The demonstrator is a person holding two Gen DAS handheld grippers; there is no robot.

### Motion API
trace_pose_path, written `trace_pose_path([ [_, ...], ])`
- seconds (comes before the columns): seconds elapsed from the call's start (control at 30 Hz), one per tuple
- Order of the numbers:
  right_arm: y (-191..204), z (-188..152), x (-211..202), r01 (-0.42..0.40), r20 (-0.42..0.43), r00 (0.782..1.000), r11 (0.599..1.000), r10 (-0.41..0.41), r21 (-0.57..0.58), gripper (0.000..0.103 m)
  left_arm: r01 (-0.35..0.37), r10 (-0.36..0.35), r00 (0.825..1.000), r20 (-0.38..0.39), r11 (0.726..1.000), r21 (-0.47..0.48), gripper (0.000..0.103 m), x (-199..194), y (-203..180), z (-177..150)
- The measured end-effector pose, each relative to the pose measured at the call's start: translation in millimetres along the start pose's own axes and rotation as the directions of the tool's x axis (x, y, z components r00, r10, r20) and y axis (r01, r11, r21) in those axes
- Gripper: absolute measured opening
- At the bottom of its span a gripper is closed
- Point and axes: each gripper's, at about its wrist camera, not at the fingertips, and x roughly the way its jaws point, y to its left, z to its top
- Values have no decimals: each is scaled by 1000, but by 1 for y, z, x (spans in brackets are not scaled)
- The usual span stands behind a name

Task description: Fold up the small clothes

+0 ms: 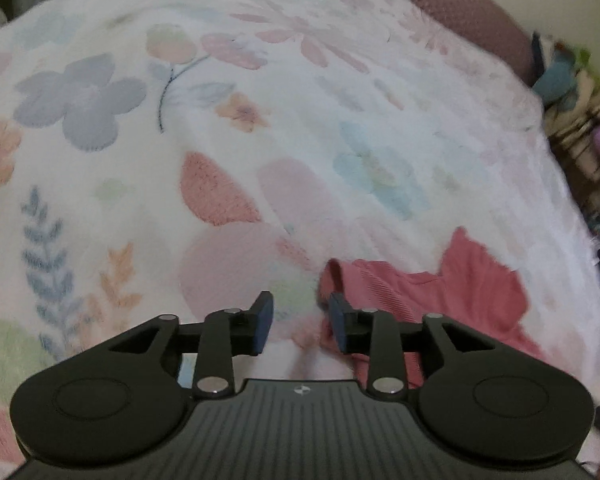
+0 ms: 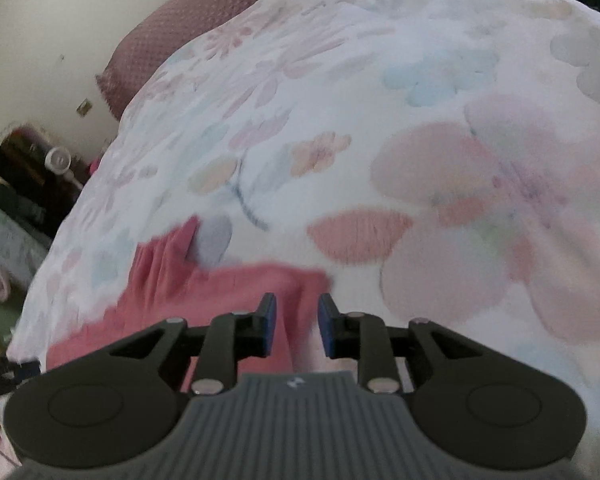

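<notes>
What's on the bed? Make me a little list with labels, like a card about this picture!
Place: a bed with a white flowery blanket
Clothing: one small pink garment, lying crumpled, not folded yet
Left gripper: open, holding nothing, its right finger at the garment's edge
Right gripper: open, holding nothing, pointing over the pink garment
Behind the blanket: a mauve dotted pillow by the wall
Beside the bed: blurry clutter, too fuzzy to name
</notes>
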Motion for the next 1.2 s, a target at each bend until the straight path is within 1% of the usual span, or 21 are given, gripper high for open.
trace_pose_path([
  [0.07,-3,-14,-12,7,-9,1000,1000,-7,-2,20,28,-28,1000,-7,999,25,44,-4,-1,-5],
  [0.17,0,-34,-20,30,-24,999,999,-31,-31,20,10,-8,1000,-23,996,94,44,3,-12,-13],
  [0.27,11,-51,-20,42,-44,998,994,-47,-103,20,31,-29,999,-27,995,99,47,15,-21,-18],
  [0.33,22,-59,-18,75,-40,996,981,-83,-182,22,10,-6,999,-31,993,114,46,24,-27,-20],
  [0.4,28,-62,-14,106,-32,993,966,-117,-234,22,14,-9,999,-48,994,111,20,28,-28,-19],
  [0.43,30,-62,-12,107,-34,992,963,-119,-247,22,26,-21,999,-50,994,103,0,27,-28,-17],
  [0.53,31,-60,-9,104,-38,992,959,-117,-263,23,78,-79,997,2,990,114,0,1,-30,-8],
  [0.6,32,-57,-6,81,-55,994,960,-99,-267,22,87,-91,996,18,986,144,0,-14,-34,-1],
  [0.67,37,-57,-3,93,-59,992,951,-116,-295,0,78,-87,995,43,981,179,0,-31,-39,6],
  [0.7,38,-57,-4,98,-62,991,946,-123,-309,0,74,-85,995,53,980,184,0,-37,-39,9],
  [0.73,39,-55,-7,88,-63,992,947,-113,-310,0,67,-80,995,60,979,193,0,-43,-39,12],
  [0.77,39,-55,-12,77,-62,993,948,-101,-310,0,41,-54,997,57,977,211,0,-44,-37,12],
  [0.83,37,-58,-13,98,-77,988,938,-131,-333,0,-22,21,1000,7,972,234,0,-28,-33,8],
  [0.87,34,-60,-9,102,-97,985,935,-143,-340,0,-53,63,997,-37,970,237,0,-13,-27,1],
  [0.93,29,-66,0,119,-137,975,928,-177,-354,0,-76,98,991,-88,970,232,0,5,-16,-10],
  [1.0,25,-68,2,122,-139,974,931,-179,-345,0,-79,104,988,-113,976,201,1,16,-7,-22],
  [1.03,23,-67,-1,120,-136,976,937,-172,-328,0,-91,112,988,-109,979,185,5,18,-4,-26],
  [1.07,23,-65,-5,119,-129,978,941,-167,-318,0,-101,117,989,-93,981,163,14,17,1,-29],
  [1.1,23,-64,-8,119,-122,979,941,-165,-316,0,-100,112,990,-83,986,135,20,14,5,-29],
  [1.17,25,-61,-18,125,-103,981,940,-165,-316,0,-60,62,996,-59,997,46,41,5,19,-27],
  [1.2,26,-60,-23,124,-95,982,943,-161,-310,0,-31,31,999,-40,999,-5,47,1,26,-24],
])
